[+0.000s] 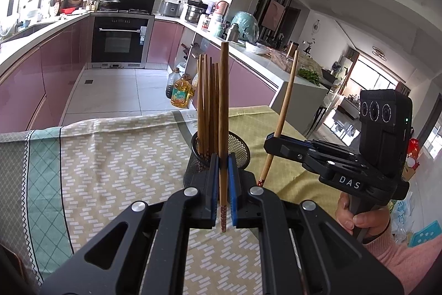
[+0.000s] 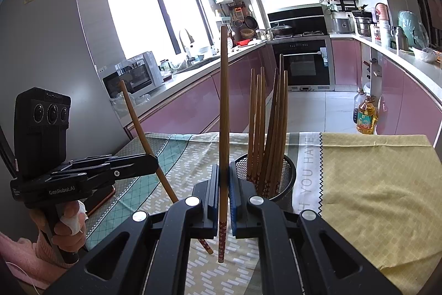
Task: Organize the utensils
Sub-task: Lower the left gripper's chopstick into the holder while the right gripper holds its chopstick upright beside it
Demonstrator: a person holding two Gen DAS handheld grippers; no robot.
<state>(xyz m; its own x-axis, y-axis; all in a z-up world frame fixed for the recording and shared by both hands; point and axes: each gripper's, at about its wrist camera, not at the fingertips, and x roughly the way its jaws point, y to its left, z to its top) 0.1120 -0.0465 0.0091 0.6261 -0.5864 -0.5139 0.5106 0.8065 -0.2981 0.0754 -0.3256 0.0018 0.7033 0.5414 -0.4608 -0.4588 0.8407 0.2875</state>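
Each hand-held gripper is clamped on one wooden chopstick: the left gripper (image 1: 223, 192) pinches its chopstick (image 1: 223, 112) upright low on the shaft, just above the patterned tip, and the right gripper (image 2: 223, 198) holds a second chopstick (image 2: 224, 112) the same way. Both hang over the tablecloth (image 1: 110, 156), just beside the black mesh holder (image 2: 287, 184), where a bundle of matching chopsticks (image 2: 269, 129) already stands with ends up. The sticks look light, stiff and smooth, so they could twist or slide between the blue pads; a hold nearer the middle would likely steady them more than this low pinch. Readable writing includes "DAS" on the right gripper's body in the left view, "GenRobot.AI" on the left gripper's body in the right view, and "YOU HAVE" printed on the cloth.
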